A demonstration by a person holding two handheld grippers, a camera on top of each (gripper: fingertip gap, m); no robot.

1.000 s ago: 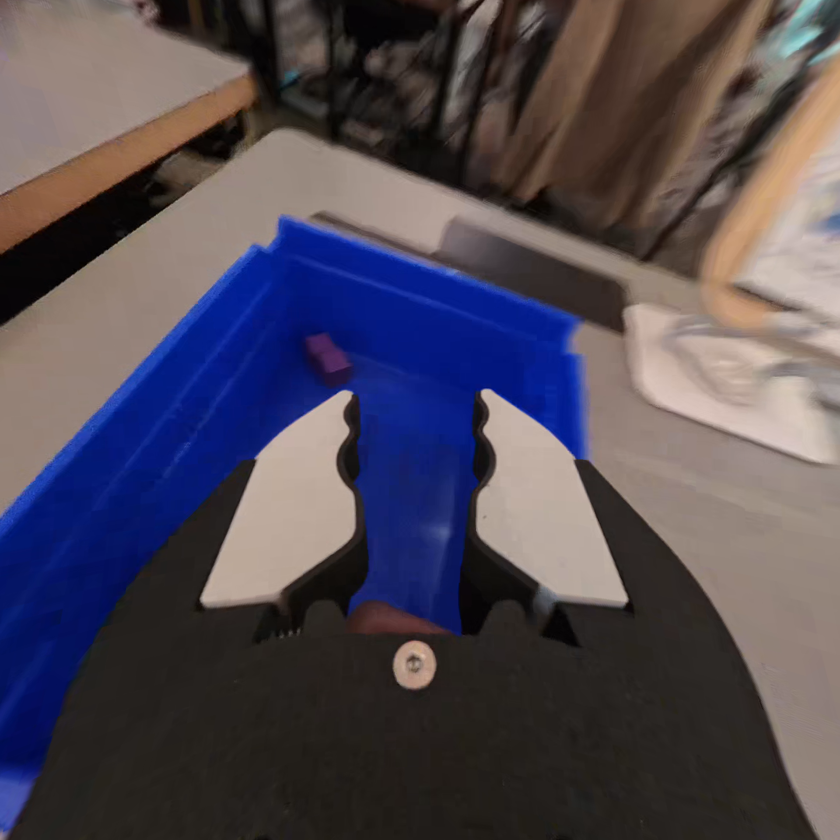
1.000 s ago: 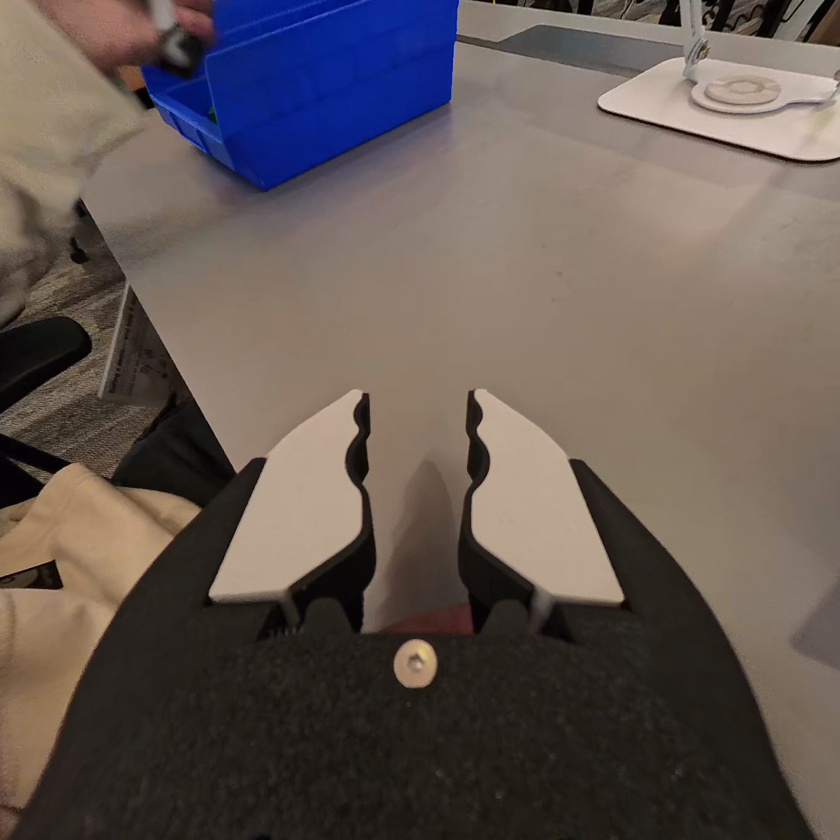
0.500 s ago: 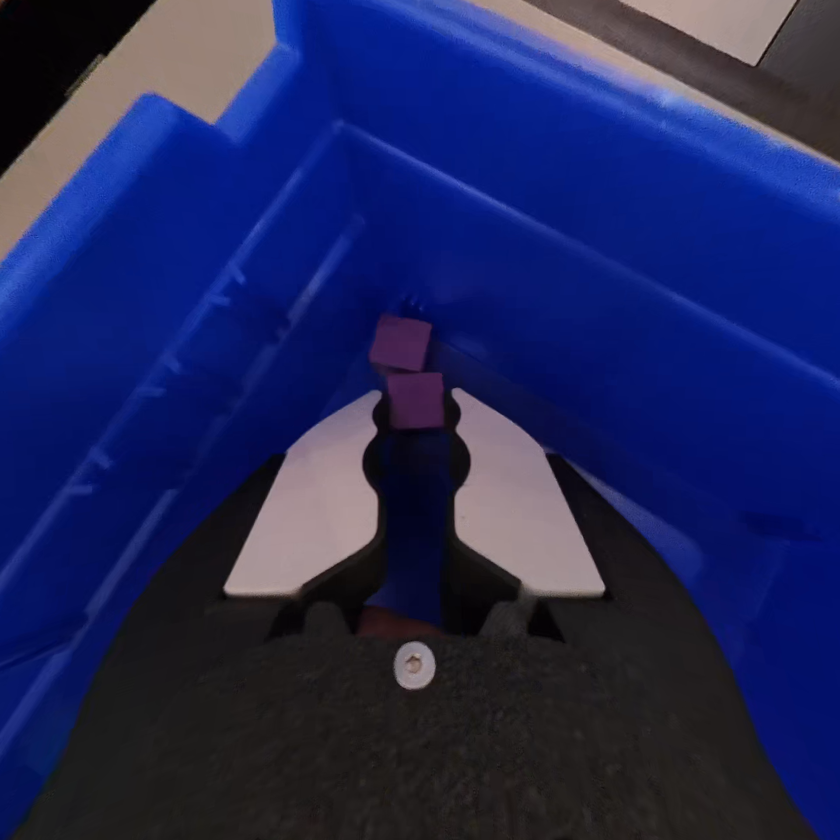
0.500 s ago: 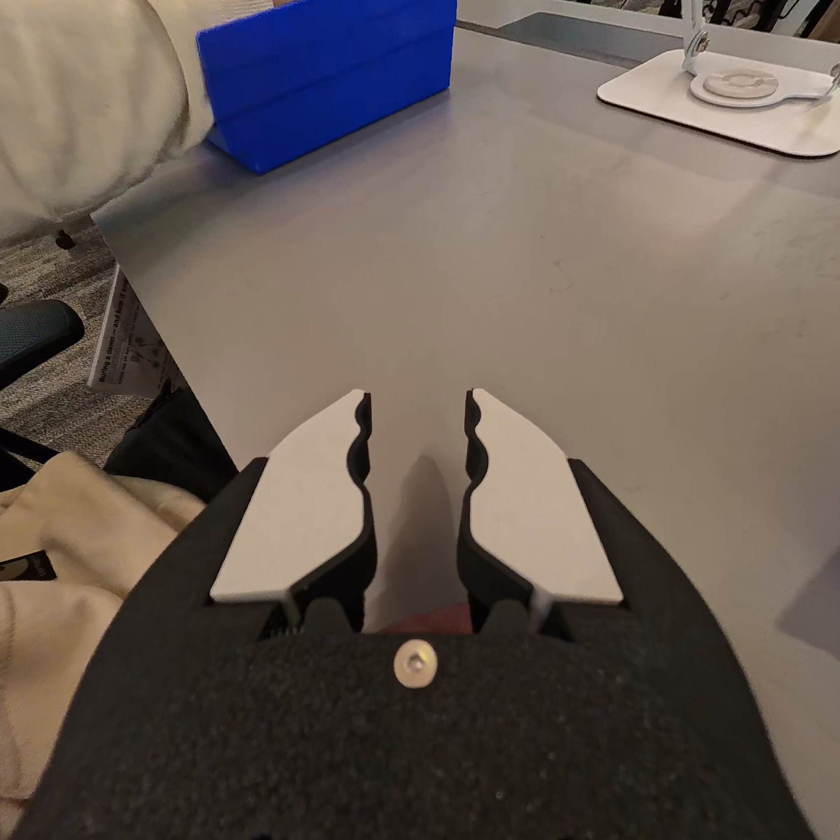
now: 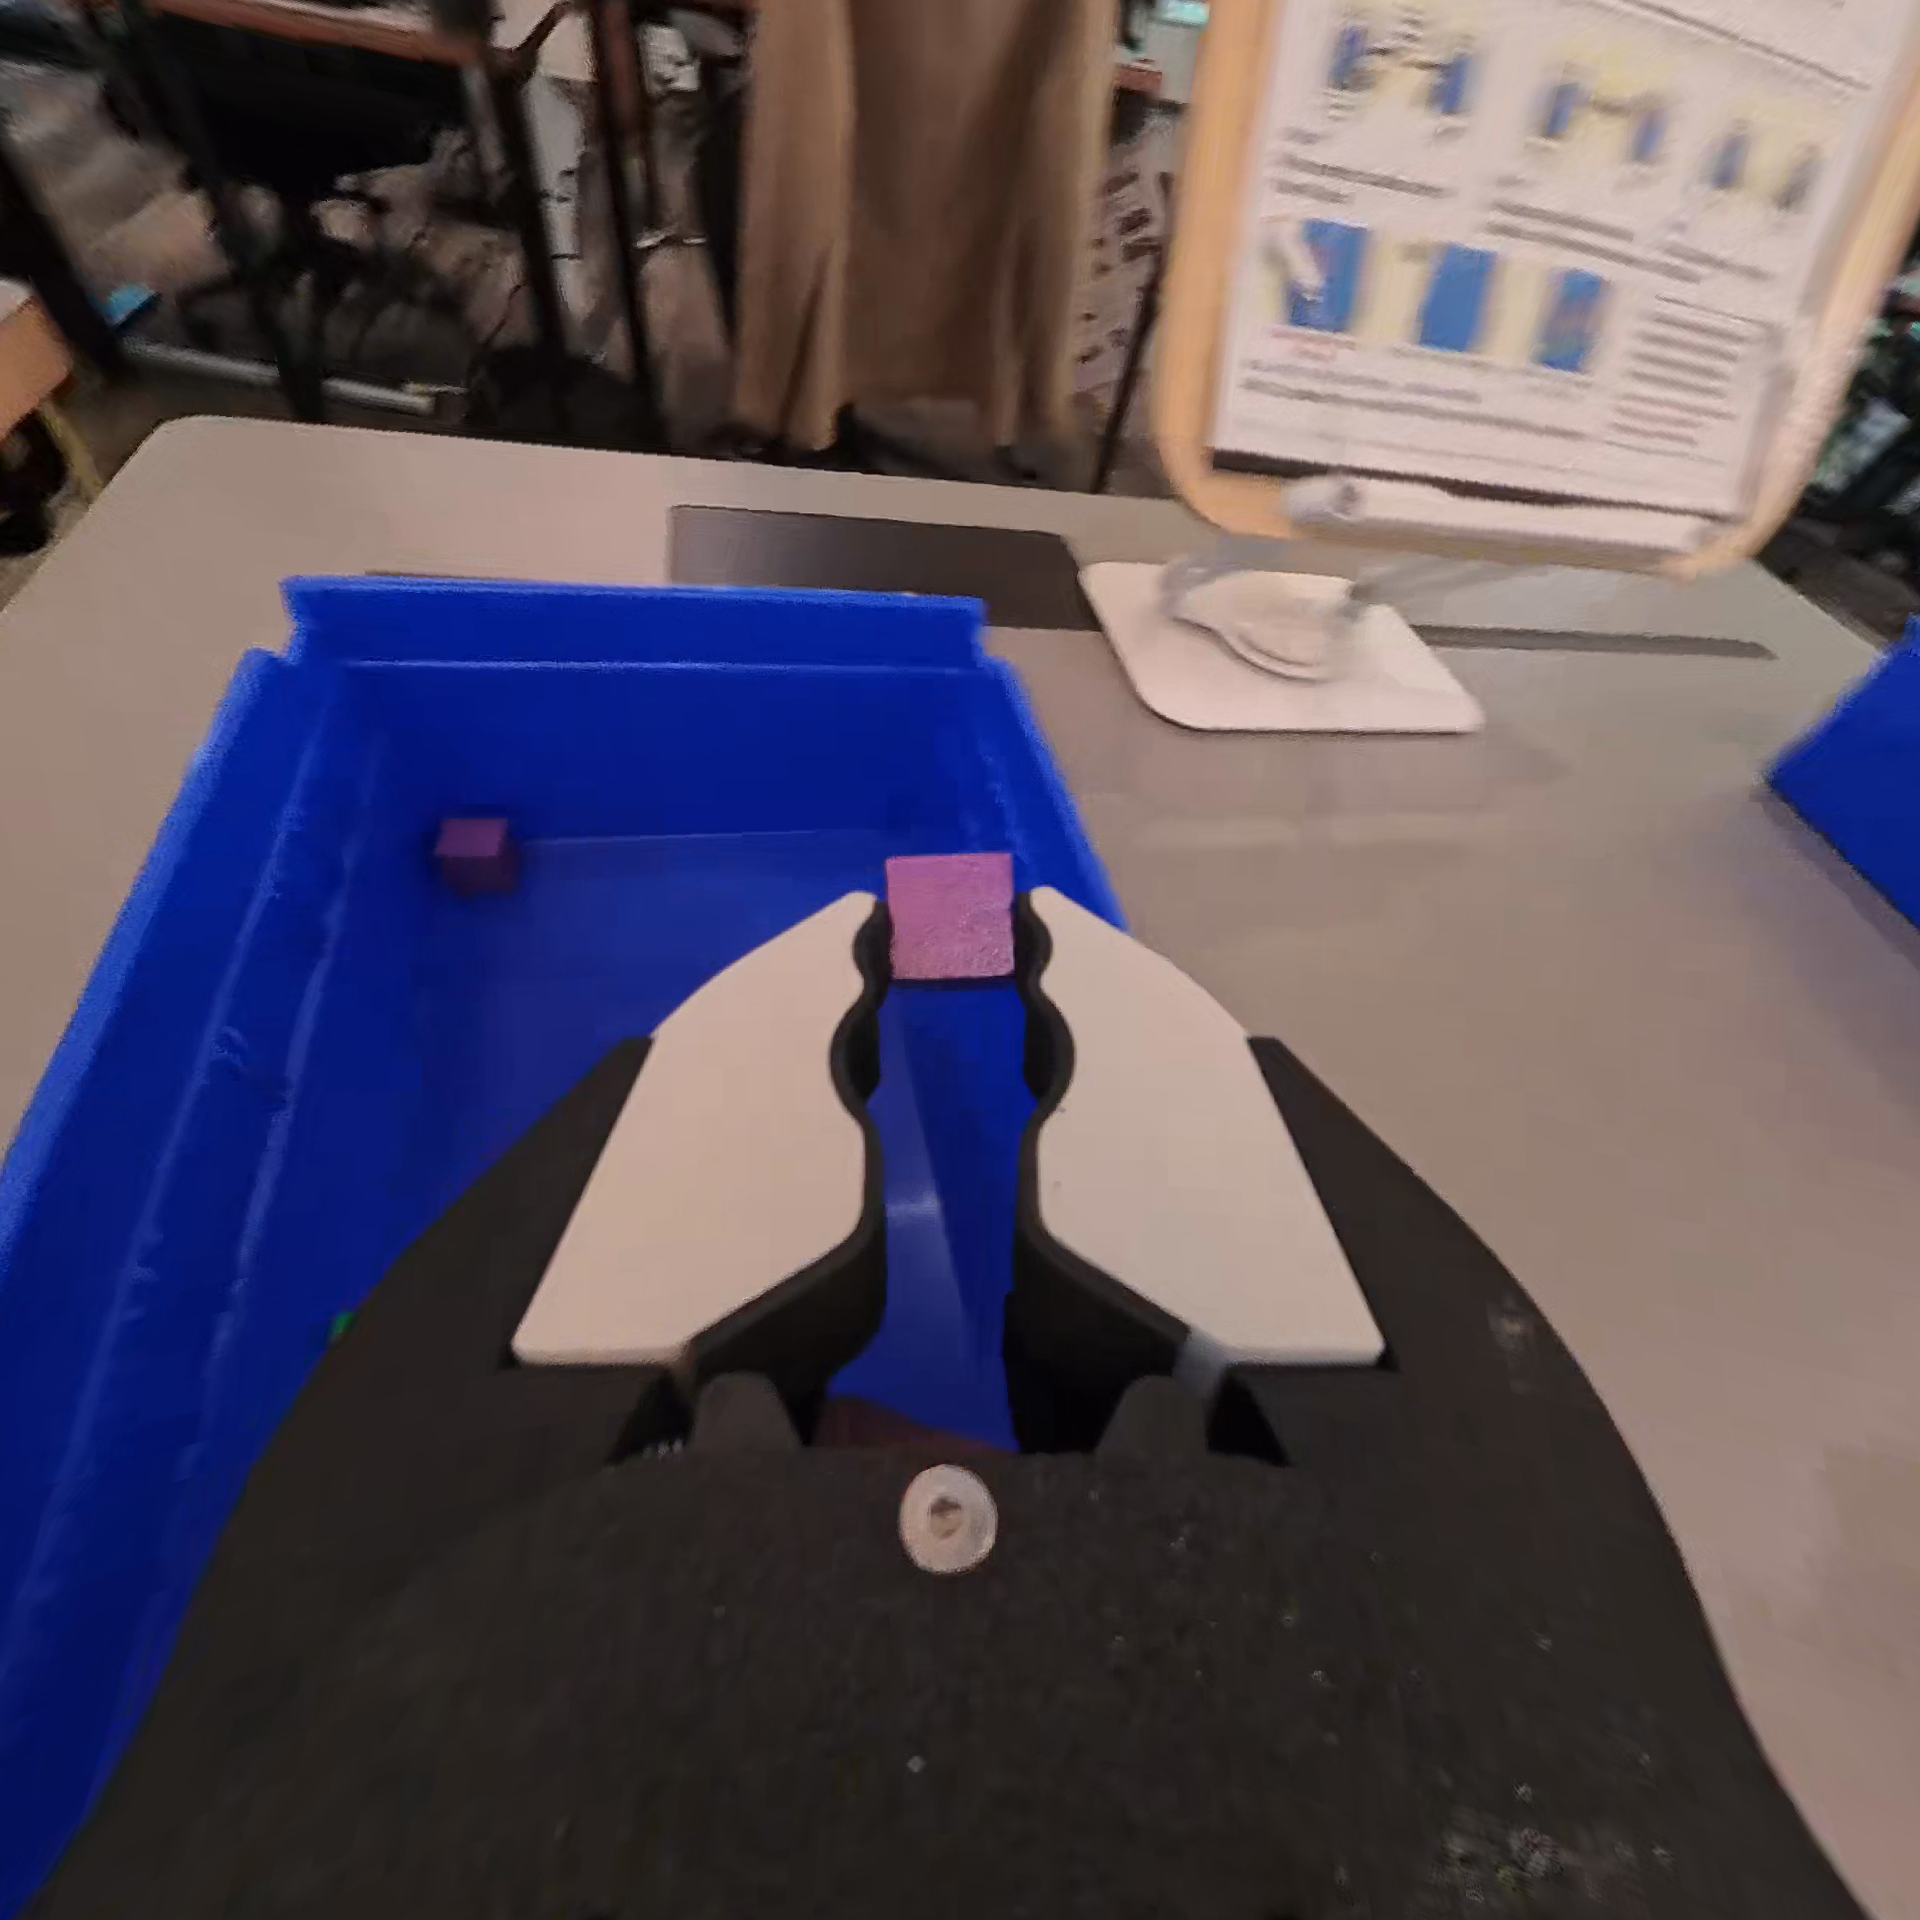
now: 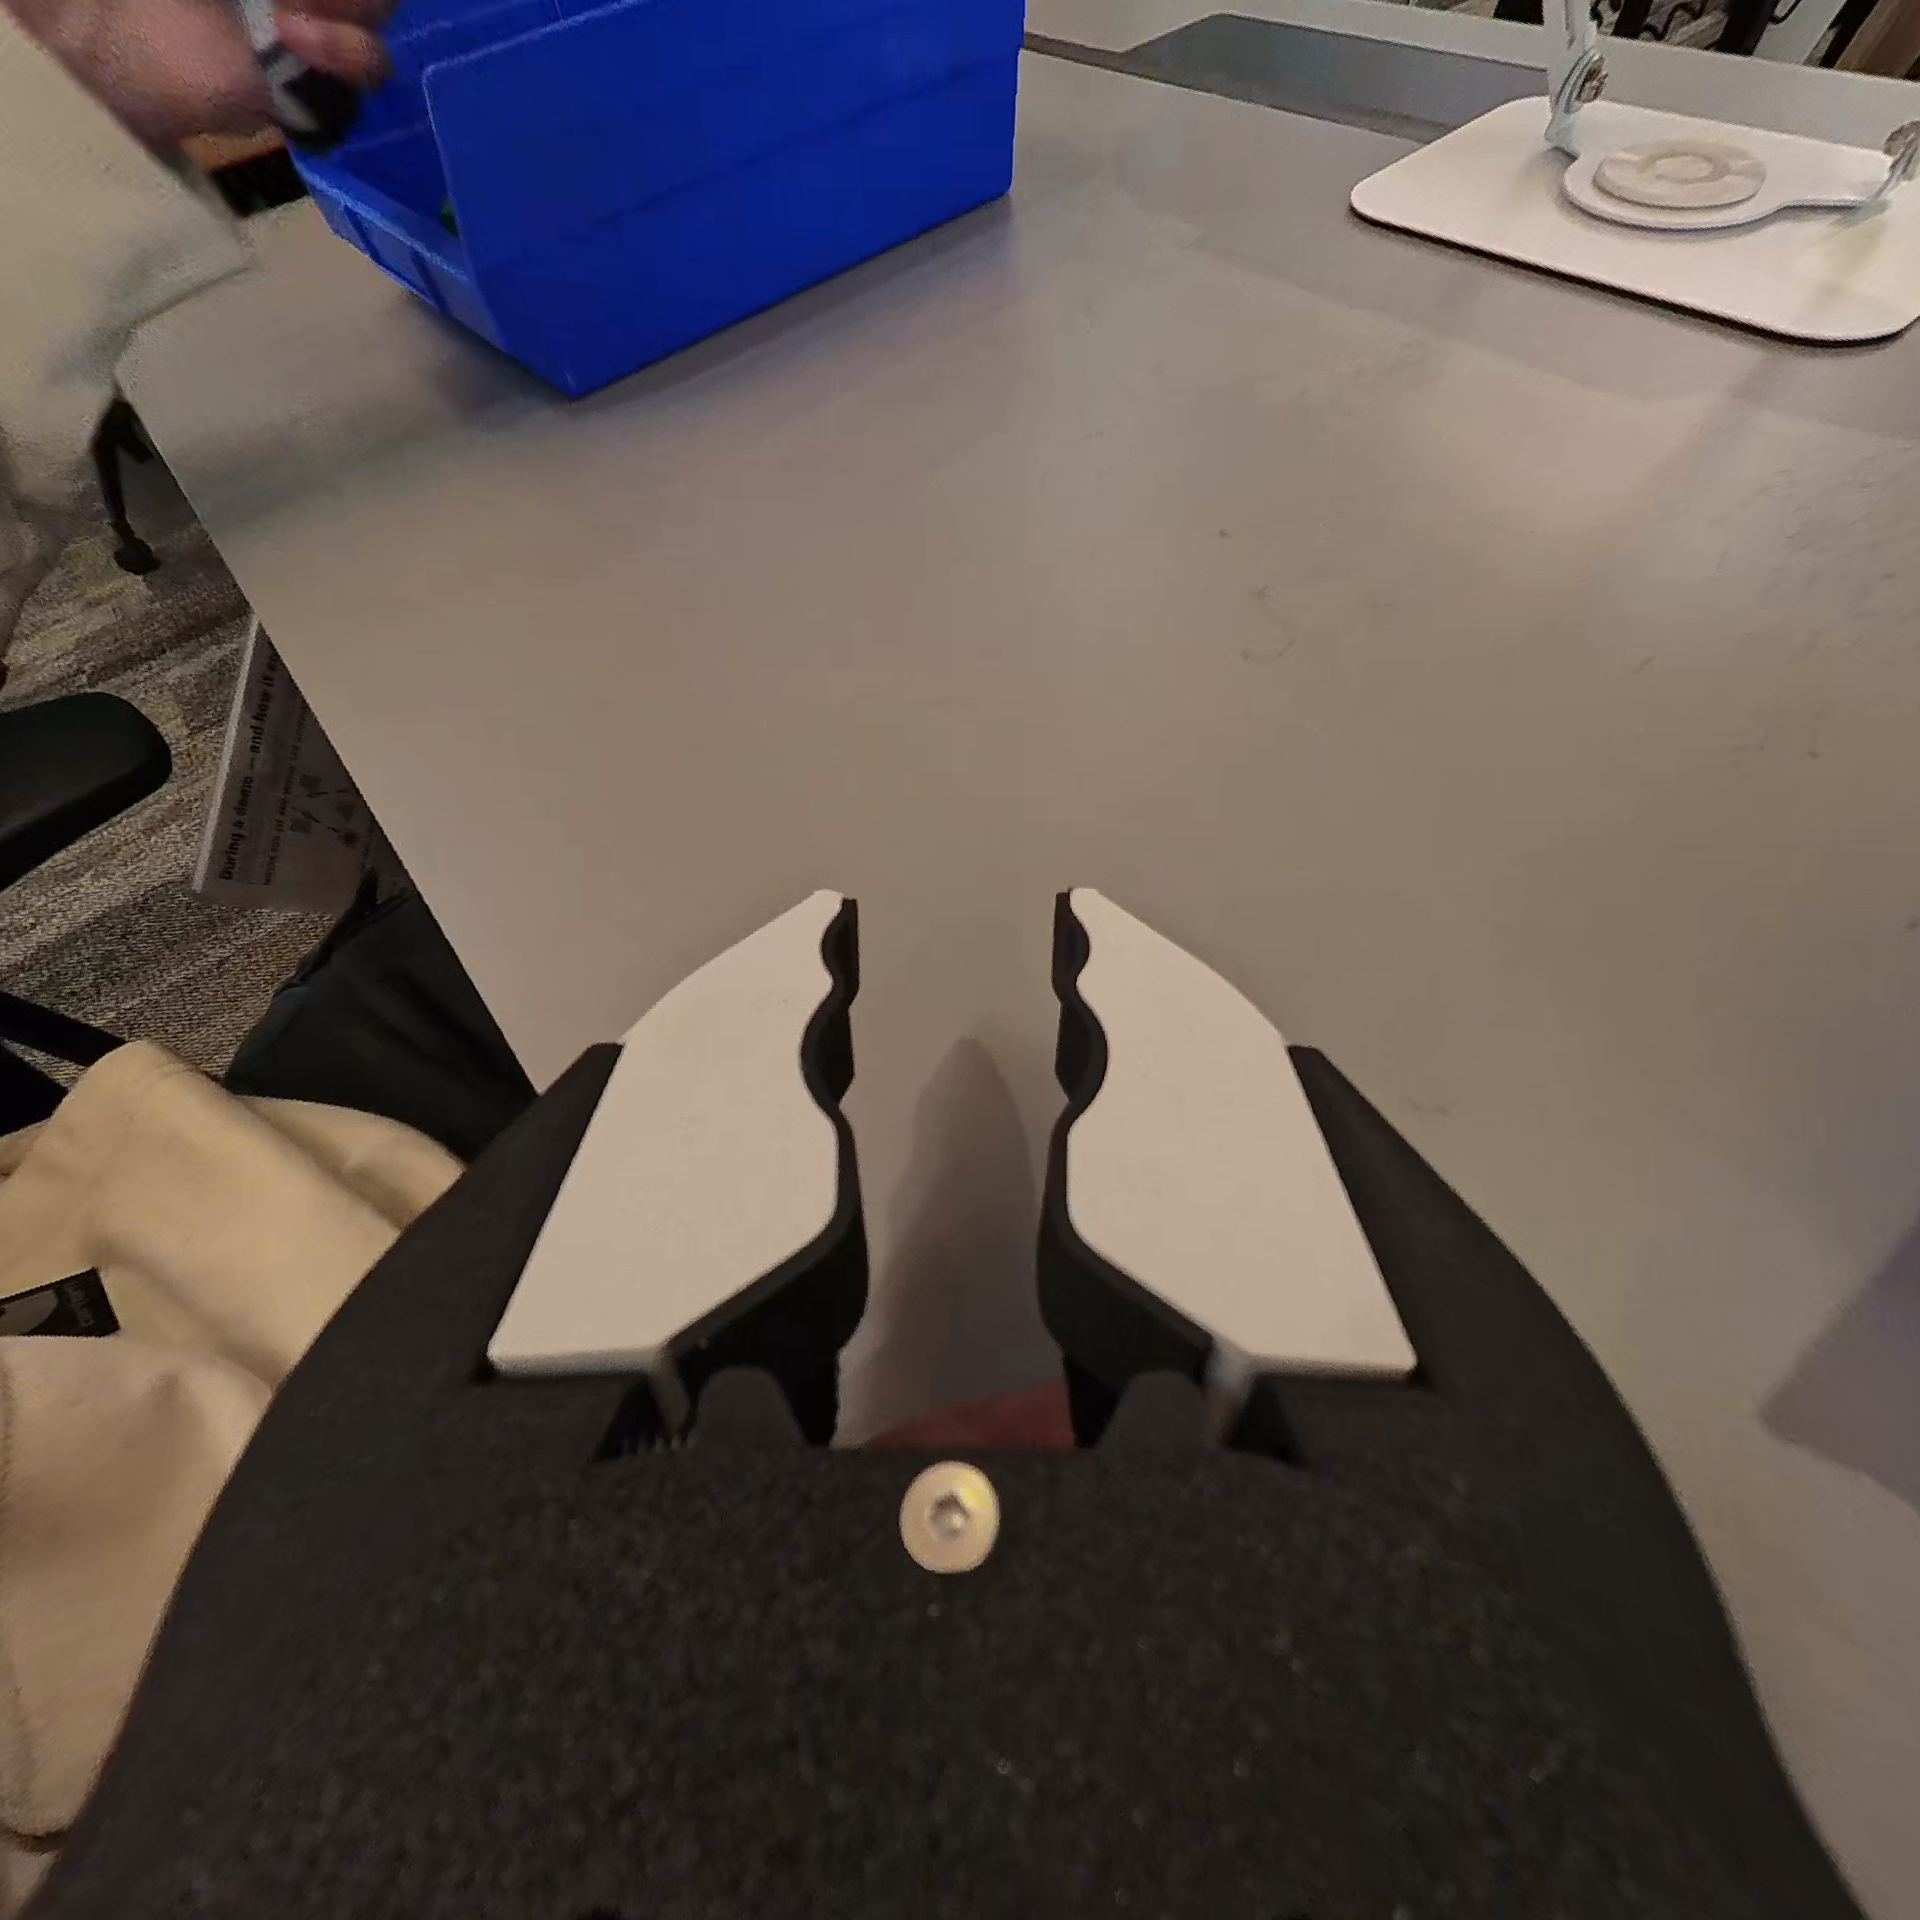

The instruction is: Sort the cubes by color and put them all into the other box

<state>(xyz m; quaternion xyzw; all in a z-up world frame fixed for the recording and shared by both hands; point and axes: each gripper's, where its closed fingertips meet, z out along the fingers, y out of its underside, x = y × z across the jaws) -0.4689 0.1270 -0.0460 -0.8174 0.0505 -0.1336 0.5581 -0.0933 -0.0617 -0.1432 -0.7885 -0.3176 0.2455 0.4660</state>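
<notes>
We work on a grey table point(image 5: 1455, 987), where a blue box point(image 5: 208, 1039) sits at the near left and the corner of a second blue box point(image 5: 1860, 790) shows at the far right edge; a stand with a printed sheet point(image 5: 1507, 260) rises behind on its white base point(image 5: 1278, 655). Our left claw point(image 5: 951, 914) is closed on a purple cube point(image 5: 951, 914), pinched at the very tips and held above the right side of the near box, while another purple cube point(image 5: 476, 852) rests in that box's far left corner and a speck of green point(image 5: 341, 1325) peeks at its near left wall. Our right claw point(image 6: 956, 914) is open and holds nothing, hanging over bare table well apart from the blue box it sees at its far left. As we judge it, we carry this cube to the other box: we keep the squeeze firm because the grip is shallow, lift clear of the rim, and set it low beside matching cubes.
</notes>
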